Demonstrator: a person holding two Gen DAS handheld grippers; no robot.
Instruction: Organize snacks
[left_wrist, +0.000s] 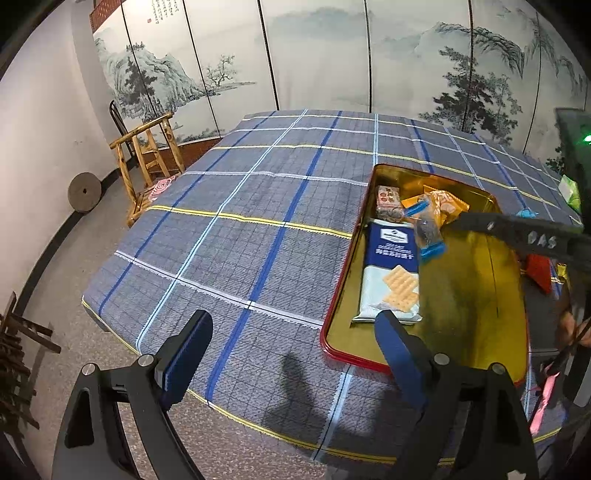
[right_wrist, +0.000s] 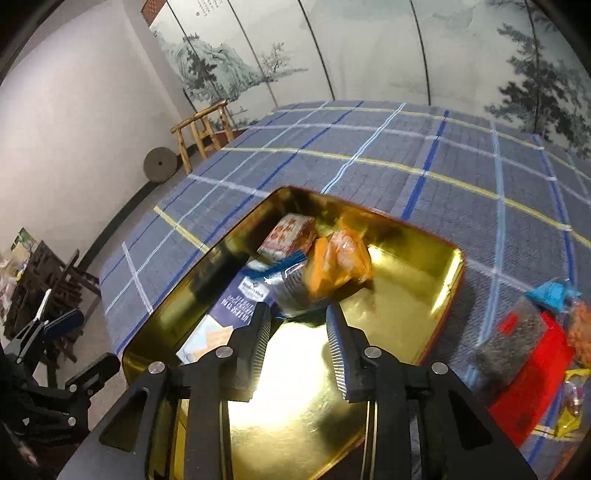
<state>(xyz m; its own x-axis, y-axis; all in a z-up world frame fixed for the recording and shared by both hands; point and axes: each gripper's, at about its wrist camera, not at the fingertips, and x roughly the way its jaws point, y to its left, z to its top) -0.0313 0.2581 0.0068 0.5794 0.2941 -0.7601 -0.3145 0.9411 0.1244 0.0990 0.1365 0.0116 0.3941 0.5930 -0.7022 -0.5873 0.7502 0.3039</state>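
A gold tin with a red rim (left_wrist: 480, 295) lies on the plaid tablecloth. In it are a blue-and-white cracker pack (left_wrist: 391, 273), a red patterned packet (left_wrist: 388, 195), an orange packet (left_wrist: 447, 205) and a clear packet with blue ends (left_wrist: 428, 232). My right gripper (right_wrist: 295, 314) hangs over the tin (right_wrist: 406, 295). Its jaws stand slightly apart, and the blurred clear packet (right_wrist: 291, 288) sits just past the tips, free of the pads. My left gripper (left_wrist: 291, 321) is open wide and empty above the cloth at the tin's near left corner.
Loose snacks lie on the cloth right of the tin: a red packet (right_wrist: 532, 369), a dark grey one (right_wrist: 509, 343), a blue wrapper (right_wrist: 554, 293) and a yellow one (right_wrist: 570, 413). A wooden chair (left_wrist: 147, 162) and a stone wheel (left_wrist: 84, 192) stand by the far wall.
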